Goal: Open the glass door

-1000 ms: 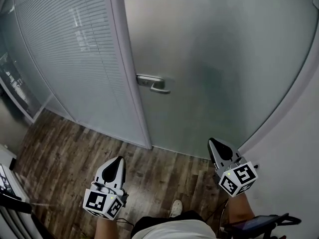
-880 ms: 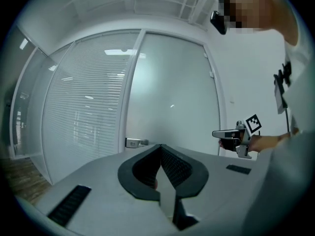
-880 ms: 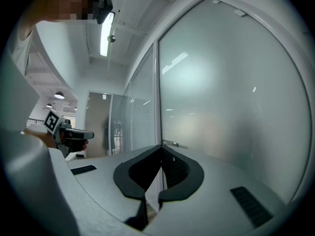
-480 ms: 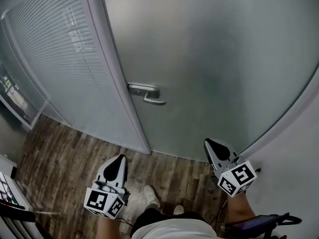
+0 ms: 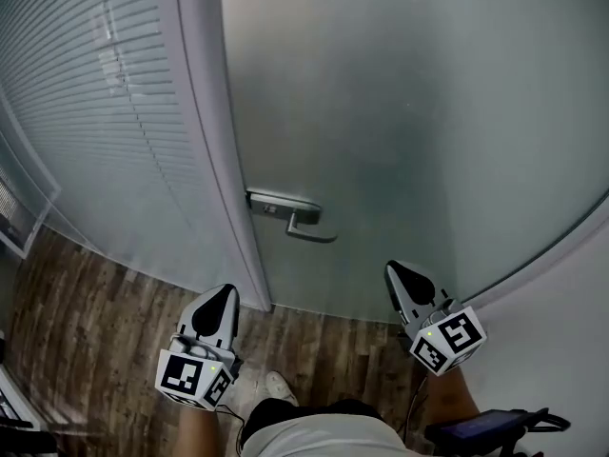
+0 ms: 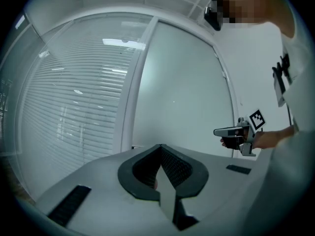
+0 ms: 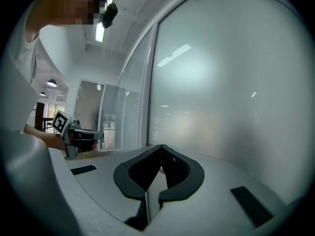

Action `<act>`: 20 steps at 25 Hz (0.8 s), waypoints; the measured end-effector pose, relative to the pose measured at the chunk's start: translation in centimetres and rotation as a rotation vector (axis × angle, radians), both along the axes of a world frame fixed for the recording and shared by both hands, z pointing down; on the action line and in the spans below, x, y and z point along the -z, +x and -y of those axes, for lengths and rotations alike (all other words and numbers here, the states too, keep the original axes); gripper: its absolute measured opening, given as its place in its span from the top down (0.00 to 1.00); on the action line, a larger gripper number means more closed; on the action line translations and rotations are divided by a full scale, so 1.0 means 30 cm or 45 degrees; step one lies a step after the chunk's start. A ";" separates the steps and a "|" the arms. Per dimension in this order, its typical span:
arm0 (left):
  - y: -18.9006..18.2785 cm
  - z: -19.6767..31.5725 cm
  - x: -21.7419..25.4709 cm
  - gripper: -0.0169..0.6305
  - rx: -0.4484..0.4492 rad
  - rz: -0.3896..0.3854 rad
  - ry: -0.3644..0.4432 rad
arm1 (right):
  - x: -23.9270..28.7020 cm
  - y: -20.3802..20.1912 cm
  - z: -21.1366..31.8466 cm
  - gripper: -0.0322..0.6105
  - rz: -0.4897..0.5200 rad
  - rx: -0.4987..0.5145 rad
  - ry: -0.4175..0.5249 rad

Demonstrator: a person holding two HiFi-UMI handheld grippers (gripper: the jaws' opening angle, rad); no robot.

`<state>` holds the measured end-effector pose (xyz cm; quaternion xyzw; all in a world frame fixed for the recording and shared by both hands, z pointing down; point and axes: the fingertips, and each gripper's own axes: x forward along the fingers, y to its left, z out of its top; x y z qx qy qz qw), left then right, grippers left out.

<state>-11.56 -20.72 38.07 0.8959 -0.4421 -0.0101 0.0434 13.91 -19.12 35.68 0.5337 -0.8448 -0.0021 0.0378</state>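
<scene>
Head view: door [image 5: 428, 112], handle [image 5: 303, 225], blinds [image 5: 86, 93]. Left hand-held gripper [image 5: 225, 294] and right hand-held gripper [image 5: 391, 270] clenched, empty, short of it. Right gripper view adds a lit room [image 7: 49, 113].

Top of the glass door [image 5: 409, 112] beyond the head view's edge.

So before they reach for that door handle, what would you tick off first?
1. Glass door shut in its frame, as the starting point: ok.
2. Door handle in plain sight, level, nothing on it: ok.
3. Left gripper carrying nothing, jaws together with nothing between them: ok.
4. Right gripper likewise empty, jaws together: ok.
5. A gripper at the handle: not ok. Both are short of it and touch nothing.
6. Door unlocked: cannot tell. The frosted glass and the handle plate give no sign.
</scene>
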 end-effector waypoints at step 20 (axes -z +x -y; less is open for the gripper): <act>-0.051 0.230 -0.056 0.97 -0.068 -0.017 -0.065 | -0.099 -0.171 0.261 0.80 -0.144 0.142 -0.130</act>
